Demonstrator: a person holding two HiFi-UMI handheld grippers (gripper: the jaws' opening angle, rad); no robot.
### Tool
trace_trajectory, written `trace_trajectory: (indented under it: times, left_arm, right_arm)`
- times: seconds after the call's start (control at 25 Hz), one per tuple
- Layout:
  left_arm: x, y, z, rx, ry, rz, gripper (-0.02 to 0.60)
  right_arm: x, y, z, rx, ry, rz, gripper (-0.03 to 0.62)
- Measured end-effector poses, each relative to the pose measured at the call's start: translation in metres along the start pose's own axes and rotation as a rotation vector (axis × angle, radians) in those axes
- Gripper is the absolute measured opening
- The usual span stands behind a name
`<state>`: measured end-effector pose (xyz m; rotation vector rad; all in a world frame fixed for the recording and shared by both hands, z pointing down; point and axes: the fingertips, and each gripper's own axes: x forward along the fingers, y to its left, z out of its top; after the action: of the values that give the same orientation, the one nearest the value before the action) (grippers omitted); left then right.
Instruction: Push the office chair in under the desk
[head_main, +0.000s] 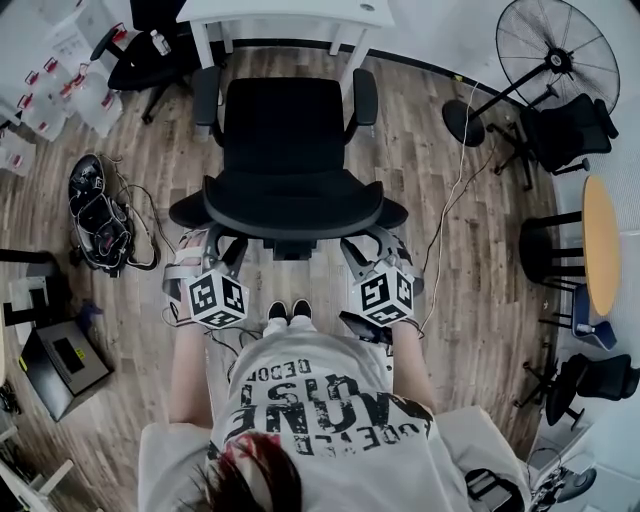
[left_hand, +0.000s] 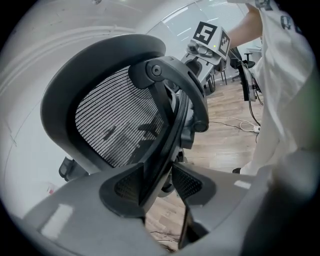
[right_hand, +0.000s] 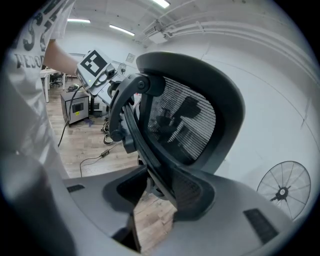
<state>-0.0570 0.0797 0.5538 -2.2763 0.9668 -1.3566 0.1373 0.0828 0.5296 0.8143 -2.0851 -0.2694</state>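
Note:
The black office chair (head_main: 285, 150) stands on the wood floor with its seat facing the white desk (head_main: 290, 15), armrests just short of the desk's legs. I stand behind it. My left gripper (head_main: 205, 248) is shut on the left strut of the backrest frame, and my right gripper (head_main: 375, 248) is shut on the right strut. In the left gripper view the mesh backrest (left_hand: 115, 125) fills the frame and the black strut runs between the pads of the left gripper (left_hand: 159, 182). The right gripper (right_hand: 157, 187) likewise clamps the strut below the mesh (right_hand: 185, 125).
A standing fan (head_main: 555, 55) and black chairs (head_main: 570, 130) are at the right, with a round orange table (head_main: 602, 245). Another chair (head_main: 150, 60) and white boxes (head_main: 60, 70) sit at the upper left. Cables and gear (head_main: 100, 215) and a black box (head_main: 60, 365) lie at the left.

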Motion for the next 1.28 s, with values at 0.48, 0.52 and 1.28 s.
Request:
trace_trajectory:
  times: [0.48,0.52,1.28]
  left_arm:
    - [0.021,0.027,-0.009,0.009,-0.012,0.001,0.187]
    - [0.023,0.03,-0.009,0.012,-0.014,0.0,0.187]
    - [0.042,0.058,-0.017,0.012,-0.001,0.0,0.189]
  right_arm:
    - [0.026,-0.019,0.01,0.014,-0.003,-0.025,0.16]
    - [0.028,-0.02,0.011,0.015,-0.003,-0.029,0.16]
    - [0.051,-0.039,0.024,0.018,-0.023,-0.023,0.16]
